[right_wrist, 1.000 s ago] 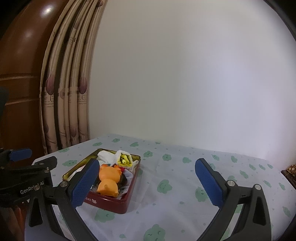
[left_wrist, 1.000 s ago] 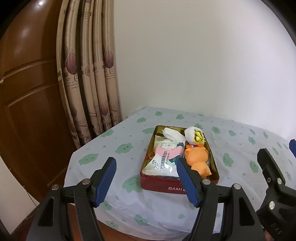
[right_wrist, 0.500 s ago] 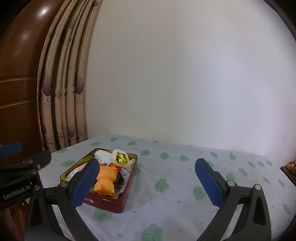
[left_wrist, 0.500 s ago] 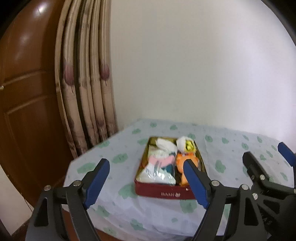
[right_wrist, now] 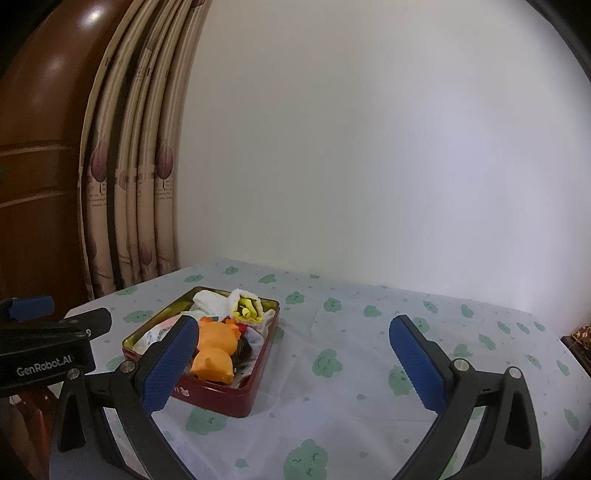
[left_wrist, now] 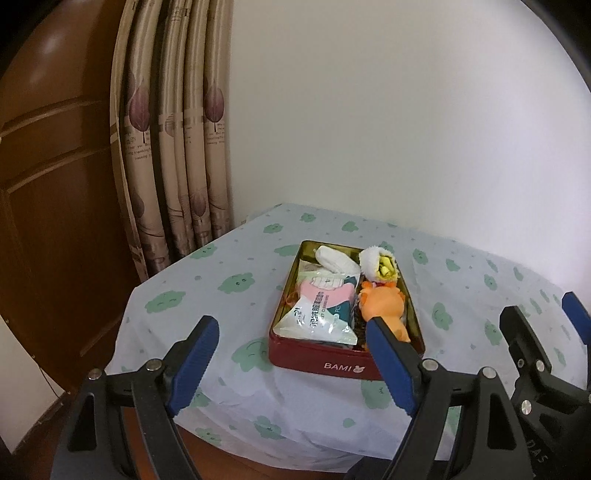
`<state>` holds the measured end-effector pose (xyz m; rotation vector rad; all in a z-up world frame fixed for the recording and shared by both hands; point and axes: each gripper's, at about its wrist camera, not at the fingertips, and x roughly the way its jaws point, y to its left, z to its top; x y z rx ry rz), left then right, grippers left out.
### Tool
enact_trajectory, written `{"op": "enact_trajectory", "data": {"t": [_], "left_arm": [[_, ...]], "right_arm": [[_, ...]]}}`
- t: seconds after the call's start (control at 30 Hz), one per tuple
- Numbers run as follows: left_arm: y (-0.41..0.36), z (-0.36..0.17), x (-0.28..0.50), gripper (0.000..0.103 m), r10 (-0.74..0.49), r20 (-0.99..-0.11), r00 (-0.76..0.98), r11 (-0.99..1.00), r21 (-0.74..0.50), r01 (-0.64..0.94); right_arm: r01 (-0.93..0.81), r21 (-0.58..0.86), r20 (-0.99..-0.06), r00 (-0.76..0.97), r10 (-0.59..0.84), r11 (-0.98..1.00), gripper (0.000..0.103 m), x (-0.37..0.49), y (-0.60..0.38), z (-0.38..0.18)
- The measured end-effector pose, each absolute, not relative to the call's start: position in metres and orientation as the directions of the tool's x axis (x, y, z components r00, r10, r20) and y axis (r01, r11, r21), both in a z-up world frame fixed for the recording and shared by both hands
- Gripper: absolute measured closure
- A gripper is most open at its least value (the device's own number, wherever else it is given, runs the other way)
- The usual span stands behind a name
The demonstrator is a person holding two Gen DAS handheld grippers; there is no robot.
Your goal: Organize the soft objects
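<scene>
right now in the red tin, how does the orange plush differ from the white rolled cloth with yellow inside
The orange plush toy lies at the near end of the red tin; the white rolled cloth sits at the far end. The plush is solid orange and rounded with small ears; the cloth is a white roll wrapped around yellow. The plush looks bigger. Both lie along the tin's right side.

You get soft, even indoor light in both views, and no hard shadows fall on the tablecloth (left_wrist: 229, 291). The wall (right_wrist: 369, 147) reads bright, nearly washed out toward the right. A glare spot sits on the glossy wooden door (right_wrist: 92, 14) in the right view, a fainter sheen in the left. Fisheye bending curves the curtain (left_wrist: 177, 147), and black vignette fills your corners. Both frames look sharp, without motion blur.
</scene>
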<state>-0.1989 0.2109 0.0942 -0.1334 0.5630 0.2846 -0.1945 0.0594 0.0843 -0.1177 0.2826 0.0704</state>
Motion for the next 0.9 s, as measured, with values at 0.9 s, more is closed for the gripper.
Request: {"op": "enact_trajectory", "data": {"t": [0.9], "left_arm": [[0.197, 0.102, -0.205, 0.019, 0.228, -0.49, 0.841, 0.965, 0.002, -0.261]], "right_arm": [[-0.088, -0.097, -0.287, 0.956, 0.057, 0.991, 0.001, -0.193, 0.06, 0.081]]}}
